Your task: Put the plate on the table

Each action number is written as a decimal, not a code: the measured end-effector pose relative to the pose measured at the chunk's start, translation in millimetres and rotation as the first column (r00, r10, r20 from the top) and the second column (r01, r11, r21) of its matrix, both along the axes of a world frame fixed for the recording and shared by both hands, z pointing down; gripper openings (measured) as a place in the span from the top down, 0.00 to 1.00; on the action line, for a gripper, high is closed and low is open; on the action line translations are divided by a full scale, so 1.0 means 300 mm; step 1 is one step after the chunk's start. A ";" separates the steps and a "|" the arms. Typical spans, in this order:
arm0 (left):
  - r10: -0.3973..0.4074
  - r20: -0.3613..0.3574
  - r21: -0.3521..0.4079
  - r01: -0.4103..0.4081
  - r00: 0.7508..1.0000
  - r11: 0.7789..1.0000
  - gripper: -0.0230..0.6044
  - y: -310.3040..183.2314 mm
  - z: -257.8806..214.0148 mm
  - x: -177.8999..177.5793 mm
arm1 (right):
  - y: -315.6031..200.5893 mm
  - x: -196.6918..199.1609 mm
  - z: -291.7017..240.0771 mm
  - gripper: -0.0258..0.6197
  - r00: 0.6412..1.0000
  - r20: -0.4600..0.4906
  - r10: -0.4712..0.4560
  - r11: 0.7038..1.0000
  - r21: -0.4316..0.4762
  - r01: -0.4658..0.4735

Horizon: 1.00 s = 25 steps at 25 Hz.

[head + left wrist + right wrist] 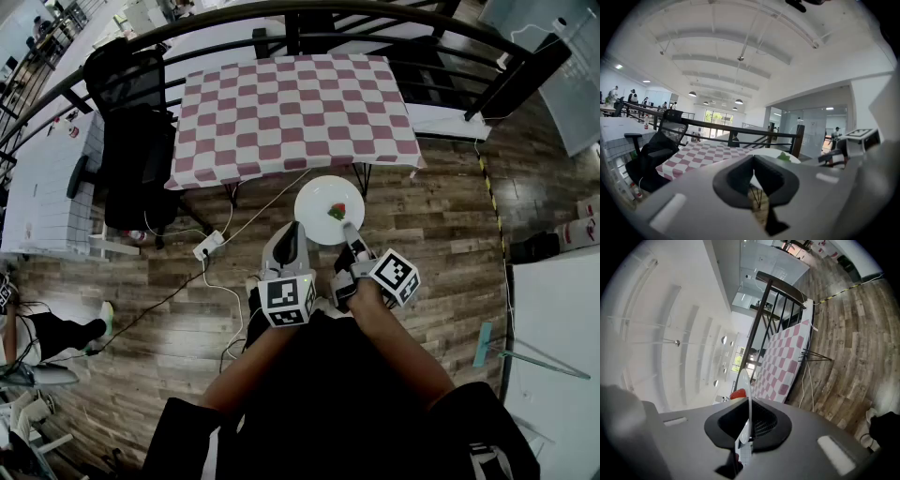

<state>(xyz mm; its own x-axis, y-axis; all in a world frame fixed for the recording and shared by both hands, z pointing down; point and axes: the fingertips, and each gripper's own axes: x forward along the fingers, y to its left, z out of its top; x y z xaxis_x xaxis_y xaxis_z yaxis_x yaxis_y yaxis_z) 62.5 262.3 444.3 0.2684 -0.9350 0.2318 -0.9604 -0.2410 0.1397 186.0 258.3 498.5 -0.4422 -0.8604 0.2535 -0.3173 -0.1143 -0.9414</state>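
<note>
A white plate (pixel 323 202) carrying a red and green bit of food (pixel 337 212) hangs over the wooden floor, just in front of the table with the pink-and-white checked cloth (pixel 291 108). My right gripper (pixel 350 229) is shut on the plate's near rim. In the right gripper view the plate (pixel 746 380) stands edge-on between the pads, the red food (pixel 737 393) beside it. My left gripper (pixel 289 246) points up at the plate's left edge, shut with nothing in it. In the left gripper view (pixel 757 187), the plate (pixel 771 153) and the table (pixel 701 152) lie beyond.
A black office chair (pixel 136 141) stands left of the table, and a dark curved railing (pixel 281 14) runs behind it. A power strip with cables (pixel 208 247) lies on the floor under the table's near left corner. White tables sit at far left (pixel 47 187) and right (pixel 558 328).
</note>
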 end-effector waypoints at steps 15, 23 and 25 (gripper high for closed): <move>-0.027 0.019 0.049 0.026 0.999 0.998 0.95 0.033 -0.030 -0.006 | 0.032 0.045 0.008 0.95 1.000 0.014 0.005 1.000 0.004 -0.005; -0.027 0.012 0.059 0.026 1.000 0.998 0.95 0.034 -0.026 -0.014 | 0.048 0.046 0.033 0.95 1.000 0.008 -0.009 1.000 -0.022 0.010; -0.022 0.005 0.049 0.022 1.000 0.999 0.95 0.031 -0.017 -0.019 | 0.046 0.042 0.037 0.95 1.000 0.018 -0.004 1.000 -0.025 0.004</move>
<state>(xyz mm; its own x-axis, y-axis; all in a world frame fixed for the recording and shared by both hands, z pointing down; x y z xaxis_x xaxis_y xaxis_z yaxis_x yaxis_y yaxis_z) 56.7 271.5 439.4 0.2462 -0.9509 0.1875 -0.9663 -0.2260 0.1228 198.8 272.1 509.4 -0.4502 -0.8519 0.2674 -0.3011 -0.1371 -0.9437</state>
